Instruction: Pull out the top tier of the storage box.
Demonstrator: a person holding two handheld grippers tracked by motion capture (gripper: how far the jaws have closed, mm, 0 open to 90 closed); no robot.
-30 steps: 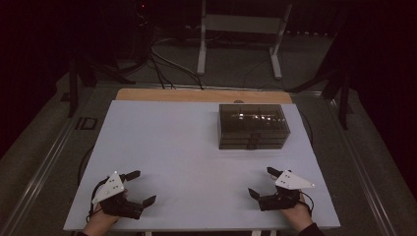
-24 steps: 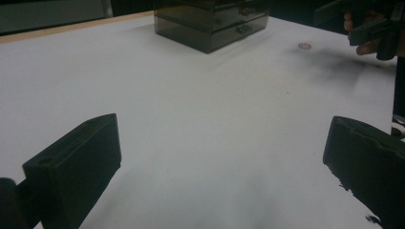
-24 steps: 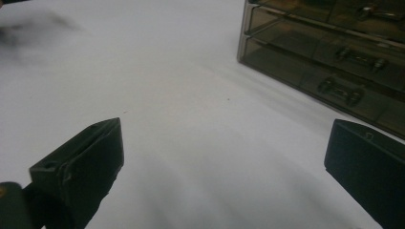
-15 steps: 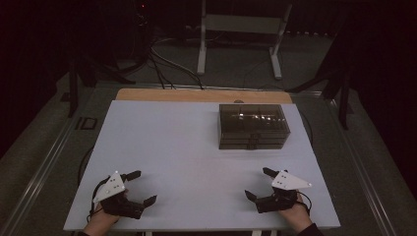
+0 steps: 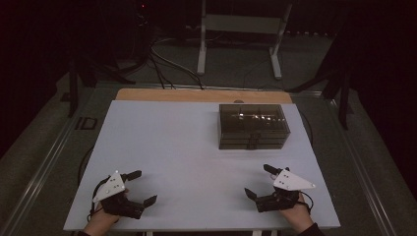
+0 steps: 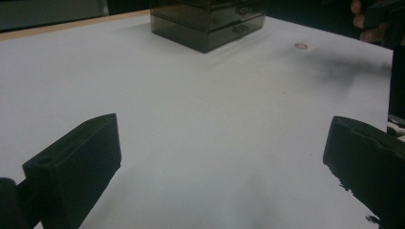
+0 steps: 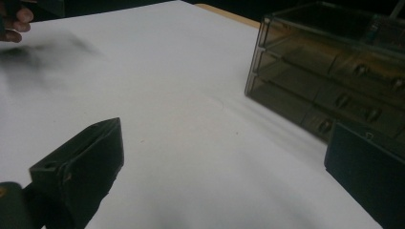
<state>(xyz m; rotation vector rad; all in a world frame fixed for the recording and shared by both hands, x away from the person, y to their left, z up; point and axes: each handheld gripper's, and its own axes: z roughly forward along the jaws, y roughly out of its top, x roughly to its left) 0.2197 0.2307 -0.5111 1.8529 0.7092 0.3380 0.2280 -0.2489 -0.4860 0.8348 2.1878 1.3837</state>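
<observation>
Left tongs [image 5: 139, 187] and right tongs [image 5: 260, 181], both spread apart and empty, rest near the white surface's [image 5: 187, 147] lower edge. A dark drawer box [image 5: 253, 126] sits upper right, with bare surface between.

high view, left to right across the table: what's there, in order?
left gripper → right gripper, with the smoked drawer box farther back over much the same stretch, so its place relative to the right gripper is unclear. All sit on the white table.
</observation>
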